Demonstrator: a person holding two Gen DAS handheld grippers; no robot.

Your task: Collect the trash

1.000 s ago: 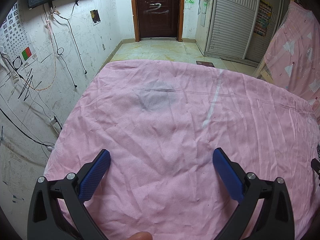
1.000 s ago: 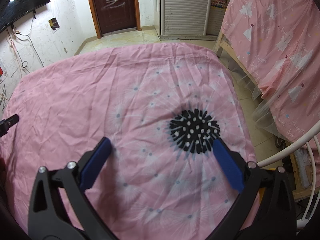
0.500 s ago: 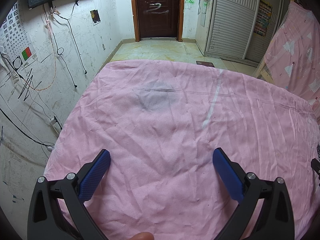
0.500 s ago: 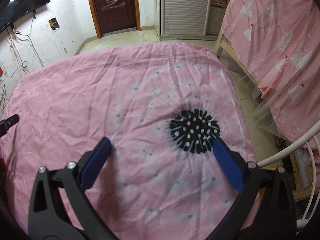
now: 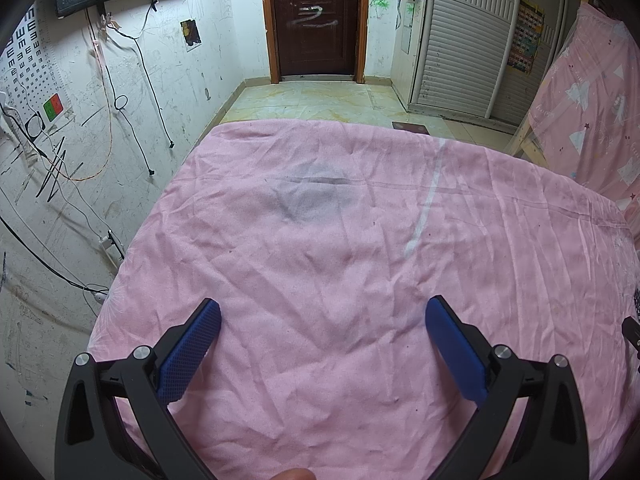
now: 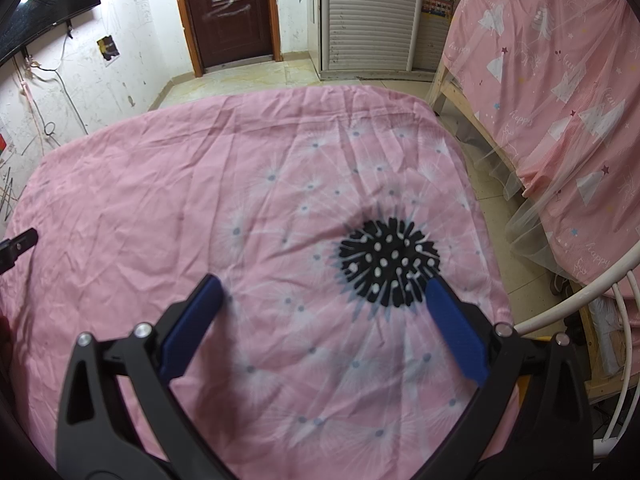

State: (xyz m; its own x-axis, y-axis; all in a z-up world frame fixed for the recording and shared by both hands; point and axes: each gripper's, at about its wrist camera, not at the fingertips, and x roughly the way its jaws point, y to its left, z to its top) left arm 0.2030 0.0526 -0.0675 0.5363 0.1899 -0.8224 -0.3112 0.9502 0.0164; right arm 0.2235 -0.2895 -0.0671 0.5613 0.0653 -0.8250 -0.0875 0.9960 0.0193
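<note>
My left gripper (image 5: 322, 320) and right gripper (image 6: 322, 300) are hovering spread wide, holding nothing, over the wrinkled pink sheet (image 5: 360, 248). No trash is showing. Beyond: tiled floor (image 5: 316, 98), brown door (image 5: 318, 16).

I see a pink bedsheet (image 6: 160, 208) printed with pale dandelions and one black dandelion head (image 6: 386, 266); my tongs' pads (image 5: 192, 350) are blue, the door (image 5: 318, 16) dark brown.

The right tool (image 6: 323, 294) hangs with its blue pads spread wide over a pink bedsheet (image 6: 160, 200). A black dandelion print (image 6: 386, 260) sits right of centre. A dark door (image 6: 230, 8) stands at upper left.
</note>
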